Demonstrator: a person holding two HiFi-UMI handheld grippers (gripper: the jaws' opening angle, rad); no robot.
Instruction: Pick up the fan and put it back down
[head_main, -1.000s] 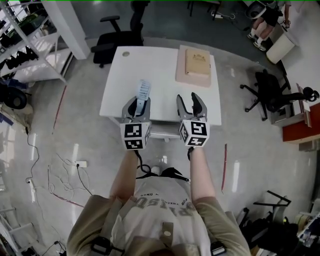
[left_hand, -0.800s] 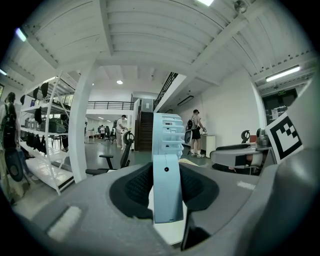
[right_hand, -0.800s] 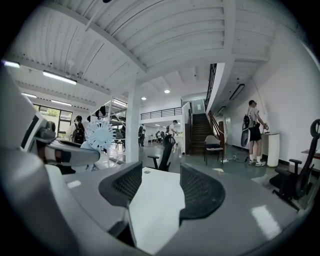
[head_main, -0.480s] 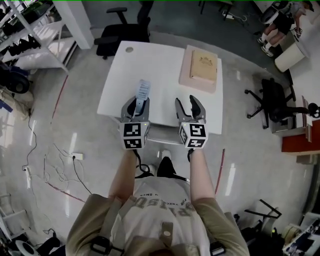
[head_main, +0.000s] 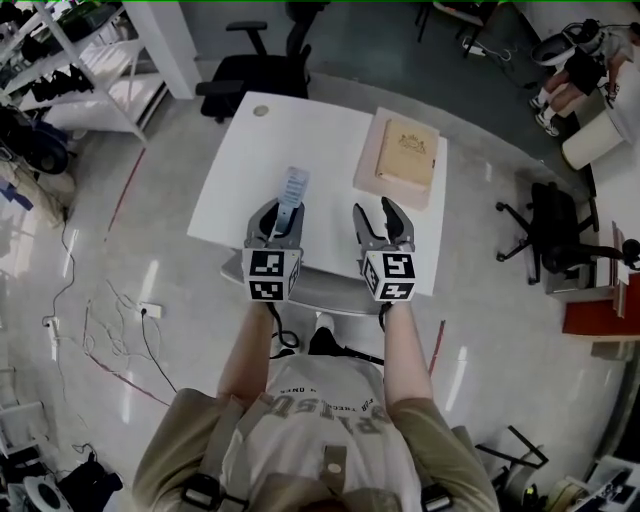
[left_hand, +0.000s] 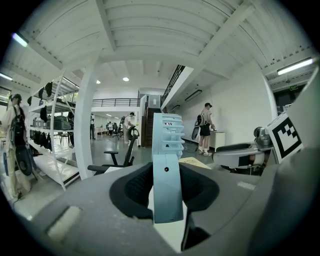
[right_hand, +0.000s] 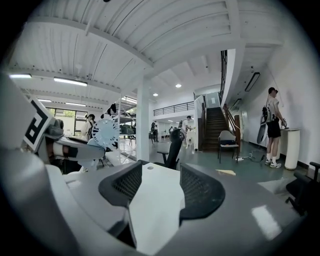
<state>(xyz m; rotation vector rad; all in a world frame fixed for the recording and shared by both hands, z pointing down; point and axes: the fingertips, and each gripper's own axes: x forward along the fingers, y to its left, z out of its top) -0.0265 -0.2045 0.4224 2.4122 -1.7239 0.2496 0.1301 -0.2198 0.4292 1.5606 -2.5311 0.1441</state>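
The left gripper (head_main: 277, 213) is clamped on the handle of the pale blue fan (head_main: 291, 186), its dark pads pressing the handle from both sides. In the left gripper view the fan stands upright between the jaws, with its slatted head rising above them. From the head view the fan reaches forward from that gripper over the white table (head_main: 245, 165), inside the near edge and left of its middle. Whether the fan's foot touches the table top cannot be told.

The right gripper (head_main: 380, 214) is level with the left one and just beside it, over the near edge towards the right. Its jaws stand apart and only the bare table top shows between them. In the right gripper view the fan's round head shows off to the left.

A tan box (head_main: 405, 152) lies on a pinkish board at the far right corner of the table, well apart from the fan. A black office chair (head_main: 252, 80) stands beyond the far edge, and white shelving (head_main: 85, 85) stands off the left side
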